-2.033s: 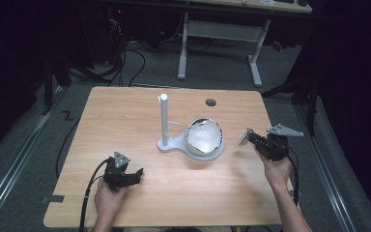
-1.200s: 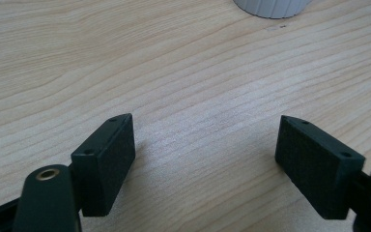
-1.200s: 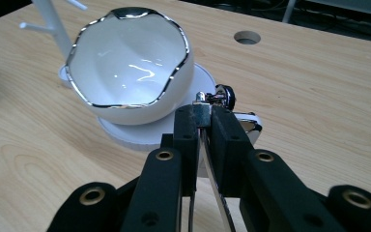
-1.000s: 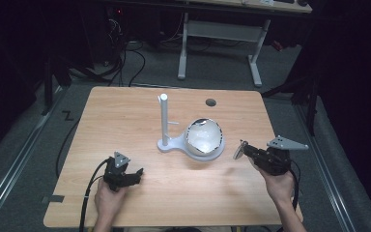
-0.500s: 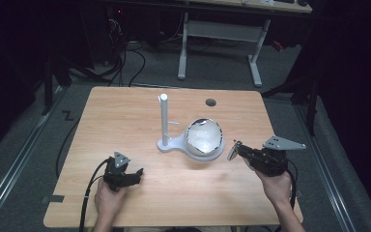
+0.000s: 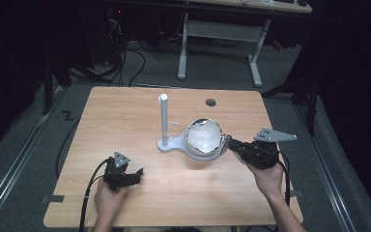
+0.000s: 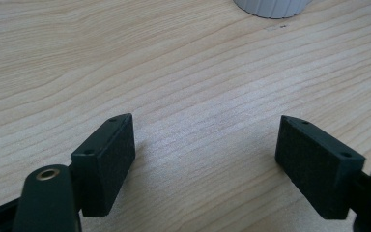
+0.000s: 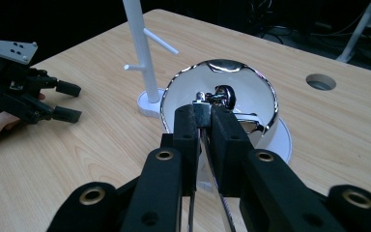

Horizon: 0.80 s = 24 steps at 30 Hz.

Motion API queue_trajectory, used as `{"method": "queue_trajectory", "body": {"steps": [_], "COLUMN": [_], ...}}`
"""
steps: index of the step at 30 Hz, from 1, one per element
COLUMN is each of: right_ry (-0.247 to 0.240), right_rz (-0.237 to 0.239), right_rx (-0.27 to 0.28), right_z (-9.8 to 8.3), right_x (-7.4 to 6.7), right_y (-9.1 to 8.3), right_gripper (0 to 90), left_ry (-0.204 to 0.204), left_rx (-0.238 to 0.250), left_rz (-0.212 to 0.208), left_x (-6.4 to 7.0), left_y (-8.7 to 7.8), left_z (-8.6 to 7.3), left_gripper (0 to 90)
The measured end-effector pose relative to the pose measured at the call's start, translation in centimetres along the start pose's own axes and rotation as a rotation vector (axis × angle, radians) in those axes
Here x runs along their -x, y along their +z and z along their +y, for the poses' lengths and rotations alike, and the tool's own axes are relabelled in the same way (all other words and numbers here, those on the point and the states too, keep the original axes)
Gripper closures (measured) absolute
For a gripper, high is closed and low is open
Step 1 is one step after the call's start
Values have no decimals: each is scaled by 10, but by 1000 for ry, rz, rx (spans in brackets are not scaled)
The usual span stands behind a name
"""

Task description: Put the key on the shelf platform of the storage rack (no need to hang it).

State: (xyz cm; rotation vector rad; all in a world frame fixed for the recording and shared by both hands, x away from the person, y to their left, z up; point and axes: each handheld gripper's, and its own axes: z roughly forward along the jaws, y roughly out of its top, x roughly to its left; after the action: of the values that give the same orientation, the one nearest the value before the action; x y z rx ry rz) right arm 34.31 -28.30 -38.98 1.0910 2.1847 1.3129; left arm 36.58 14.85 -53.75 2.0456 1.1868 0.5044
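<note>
My right claw (image 8: 204, 126) was clamped on the chrome ladle (image 8: 222, 99) handle; left claw (image 7: 205, 159) sat agape, idle. Mid-lift, I judged; next: hook it on the white rack (image 8: 140, 53).

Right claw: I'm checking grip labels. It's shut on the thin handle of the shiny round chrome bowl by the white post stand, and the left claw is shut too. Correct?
Not quite. The left claw is open: the left gripper view shows its jaws wide apart over bare wooden table. The rest holds: the right claw is shut on the thin handle of the shiny round chrome bowl by the white post stand.
</note>
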Motion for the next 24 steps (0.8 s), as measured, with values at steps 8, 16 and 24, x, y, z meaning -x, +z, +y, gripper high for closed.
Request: {"method": "queue_trajectory", "body": {"steps": [8,16,24], "right_ry": [1,6,13], "right_rz": [0,3,0], "right_rx": [-10,-17,-33], "right_z": [8,13,13], "right_x": [4,10,14], "right_y": [13,23,34], "right_gripper": [820,820,820], "left_ry": [0,0,0], "left_rx": [0,0,0], "left_rz": [0,0,0], "left_x": [0,0,0], "left_y": [0,0,0], "left_z": [0,0,0], "left_gripper": [223,223,223]}}
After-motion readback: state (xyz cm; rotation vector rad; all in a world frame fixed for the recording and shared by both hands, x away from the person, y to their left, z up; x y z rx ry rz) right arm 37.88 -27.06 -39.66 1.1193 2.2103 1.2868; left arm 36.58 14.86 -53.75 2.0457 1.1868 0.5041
